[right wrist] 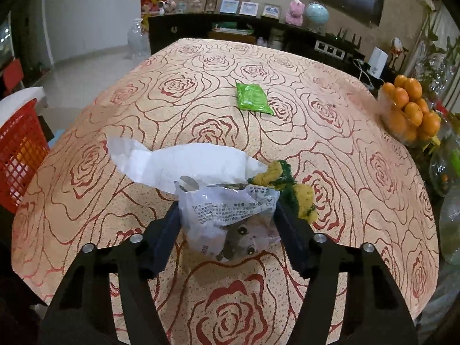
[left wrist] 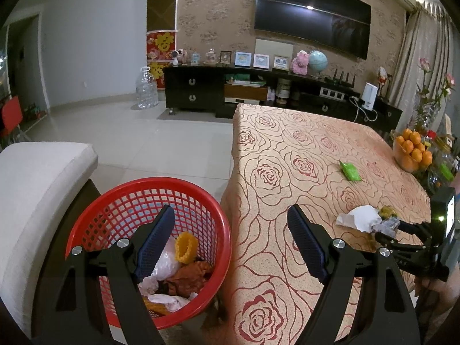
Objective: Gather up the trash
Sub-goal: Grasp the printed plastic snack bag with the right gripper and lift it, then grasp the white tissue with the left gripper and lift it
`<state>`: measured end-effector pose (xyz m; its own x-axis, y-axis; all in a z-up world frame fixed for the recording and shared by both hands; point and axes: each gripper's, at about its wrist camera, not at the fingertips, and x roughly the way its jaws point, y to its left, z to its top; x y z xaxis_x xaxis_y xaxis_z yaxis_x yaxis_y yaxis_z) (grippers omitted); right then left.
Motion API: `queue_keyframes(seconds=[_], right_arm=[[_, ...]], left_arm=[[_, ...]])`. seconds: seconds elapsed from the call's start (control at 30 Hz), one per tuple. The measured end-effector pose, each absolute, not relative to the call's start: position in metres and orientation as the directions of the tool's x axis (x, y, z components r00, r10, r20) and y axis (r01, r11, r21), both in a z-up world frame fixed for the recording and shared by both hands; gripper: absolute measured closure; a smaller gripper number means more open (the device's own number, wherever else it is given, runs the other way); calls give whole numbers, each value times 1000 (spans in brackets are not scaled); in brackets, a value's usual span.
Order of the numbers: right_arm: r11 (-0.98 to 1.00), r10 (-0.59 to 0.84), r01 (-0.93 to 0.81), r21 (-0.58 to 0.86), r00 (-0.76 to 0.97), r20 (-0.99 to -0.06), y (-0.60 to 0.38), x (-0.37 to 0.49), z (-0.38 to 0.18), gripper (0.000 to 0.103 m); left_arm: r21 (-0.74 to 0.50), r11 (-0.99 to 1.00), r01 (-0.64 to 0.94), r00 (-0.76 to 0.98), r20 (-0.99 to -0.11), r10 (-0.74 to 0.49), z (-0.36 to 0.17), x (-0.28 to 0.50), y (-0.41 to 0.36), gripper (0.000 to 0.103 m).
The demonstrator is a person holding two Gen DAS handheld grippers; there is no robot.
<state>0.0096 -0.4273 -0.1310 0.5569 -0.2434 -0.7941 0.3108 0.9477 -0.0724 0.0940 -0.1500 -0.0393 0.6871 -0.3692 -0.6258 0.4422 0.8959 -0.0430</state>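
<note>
My right gripper (right wrist: 227, 215) is shut on a crumpled printed plastic wrapper (right wrist: 227, 212) just above the rose tablecloth (right wrist: 359, 172). Behind it lie a white paper scrap (right wrist: 184, 164) and a yellow-green sponge piece (right wrist: 290, 184). A green packet (right wrist: 253, 97) lies further back. My left gripper (left wrist: 230, 238) is open and empty, between the red basket (left wrist: 86, 221) and the table edge. The basket holds several pieces of trash, among them a yellow cup (left wrist: 186, 246). The right gripper (left wrist: 394, 228) and its wrapper show at the right of the left wrist view.
A bowl of oranges (right wrist: 408, 109) stands at the table's right edge, with glass jars (right wrist: 448, 224) beside it. A white cushioned seat (left wrist: 34, 178) is left of the basket. A dark TV cabinet (left wrist: 258, 92) and a large water bottle (left wrist: 146, 89) stand across the tiled floor.
</note>
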Motion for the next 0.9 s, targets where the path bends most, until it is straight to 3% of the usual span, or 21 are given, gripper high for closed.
queue_keyframes(seconds=[0.53,0.9], right_arm=[[930,-223,361,62,692,-686,-450,-23,-69,46],[902,-256,422,92,695,-672,-468,-40,-61,46]], left_arm=[[-13,877,480,671,-639,-377,-51,91,-169,25],[40,771,635,594,-664,-454,-58,81,-240,25]])
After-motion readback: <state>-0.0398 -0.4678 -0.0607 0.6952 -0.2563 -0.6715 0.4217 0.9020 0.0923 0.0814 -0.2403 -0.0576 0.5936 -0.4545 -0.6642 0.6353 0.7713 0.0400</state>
